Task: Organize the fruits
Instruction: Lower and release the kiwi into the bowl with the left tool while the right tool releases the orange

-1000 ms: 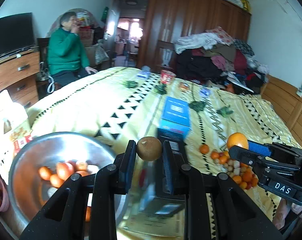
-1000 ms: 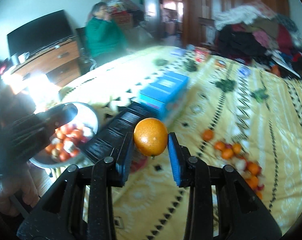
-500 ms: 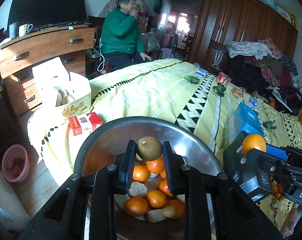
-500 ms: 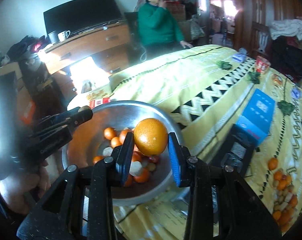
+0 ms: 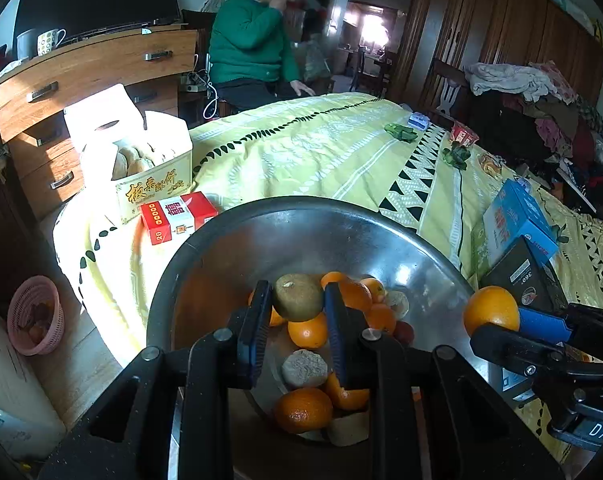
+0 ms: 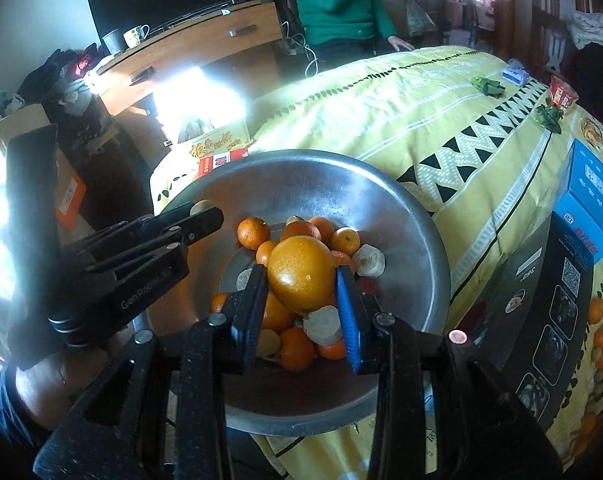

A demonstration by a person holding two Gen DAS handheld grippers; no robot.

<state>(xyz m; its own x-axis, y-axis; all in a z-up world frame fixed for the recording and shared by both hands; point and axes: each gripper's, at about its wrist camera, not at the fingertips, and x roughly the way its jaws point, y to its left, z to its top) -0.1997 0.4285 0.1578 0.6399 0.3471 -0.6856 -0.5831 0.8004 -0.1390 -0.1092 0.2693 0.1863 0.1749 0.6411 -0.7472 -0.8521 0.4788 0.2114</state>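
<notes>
Holding both fruits over bowl [image 5: 205,248].
Left gripper [image 5: 297,312] clamping brown fruit [image 5: 297,297], right gripper [image 6: 303,298] clamping orange [image 6: 301,274], hovering above piled fruit near bed's [image 5: 321,152] corner.

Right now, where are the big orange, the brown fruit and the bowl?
orange [image 6: 301,276], right wrist view, middle of its peel.
brown fruit [image 5: 297,297], left wrist view, its front.
bowl [image 6: 413,216], right wrist view, bare inner wall.

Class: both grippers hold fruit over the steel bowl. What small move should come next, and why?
Probably open both jaws. The left gripper holds a brown fruit and the right gripper an orange, both above the bowl, so they should fall onto the pile.
</notes>
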